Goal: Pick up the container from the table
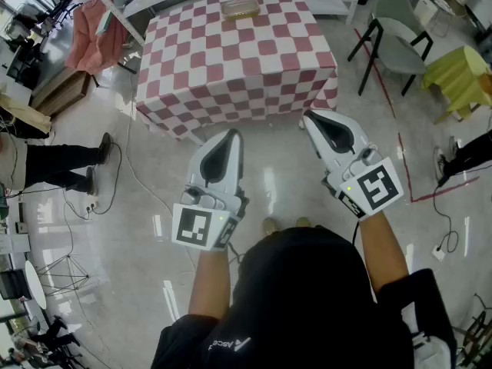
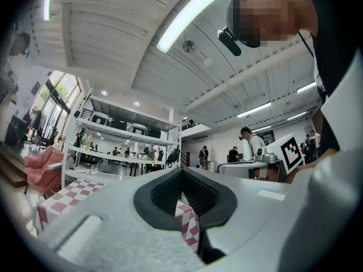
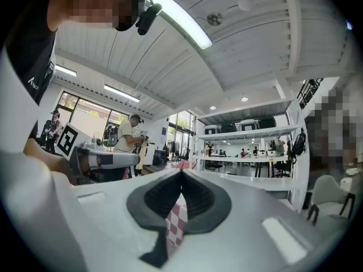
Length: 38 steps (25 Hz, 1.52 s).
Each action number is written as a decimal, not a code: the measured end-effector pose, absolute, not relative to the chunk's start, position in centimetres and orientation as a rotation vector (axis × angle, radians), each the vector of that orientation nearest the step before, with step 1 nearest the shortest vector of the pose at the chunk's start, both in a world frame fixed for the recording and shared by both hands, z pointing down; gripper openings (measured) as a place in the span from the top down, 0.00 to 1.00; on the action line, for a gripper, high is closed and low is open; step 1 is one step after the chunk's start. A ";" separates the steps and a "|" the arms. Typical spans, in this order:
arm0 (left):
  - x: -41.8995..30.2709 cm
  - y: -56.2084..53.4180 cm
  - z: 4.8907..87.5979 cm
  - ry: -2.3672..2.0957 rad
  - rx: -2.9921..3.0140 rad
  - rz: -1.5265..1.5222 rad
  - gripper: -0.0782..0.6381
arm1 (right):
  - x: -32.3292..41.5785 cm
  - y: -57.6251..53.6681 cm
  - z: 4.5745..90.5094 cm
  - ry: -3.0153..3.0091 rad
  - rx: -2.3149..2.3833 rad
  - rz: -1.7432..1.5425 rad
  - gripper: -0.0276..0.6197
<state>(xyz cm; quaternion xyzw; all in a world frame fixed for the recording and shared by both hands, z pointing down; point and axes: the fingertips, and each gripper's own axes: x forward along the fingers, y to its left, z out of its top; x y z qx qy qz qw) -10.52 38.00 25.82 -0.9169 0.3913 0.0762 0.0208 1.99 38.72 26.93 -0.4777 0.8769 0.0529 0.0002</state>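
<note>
Left gripper (image 1: 232,137) and right gripper (image 1: 309,118), 2 empty pairs of closed jaws, sit well apart from the container (image 1: 241,8) on the checkered table (image 1: 238,68); arriving unopened could shove it away.

To your right a grey chair (image 1: 396,48) is standing beside a yellow cloth (image 1: 459,75). To your left a pink cloth (image 1: 91,37) is hanging, and someone's dark-trousered legs (image 1: 65,164) are resting near a floor cable (image 1: 123,167).
</note>
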 end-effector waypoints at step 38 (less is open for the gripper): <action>-11.9 8.9 28.6 1.302 -2.812 0.200 0.88 | 4.0 9.7 29.6 2.818 -1.439 0.164 0.95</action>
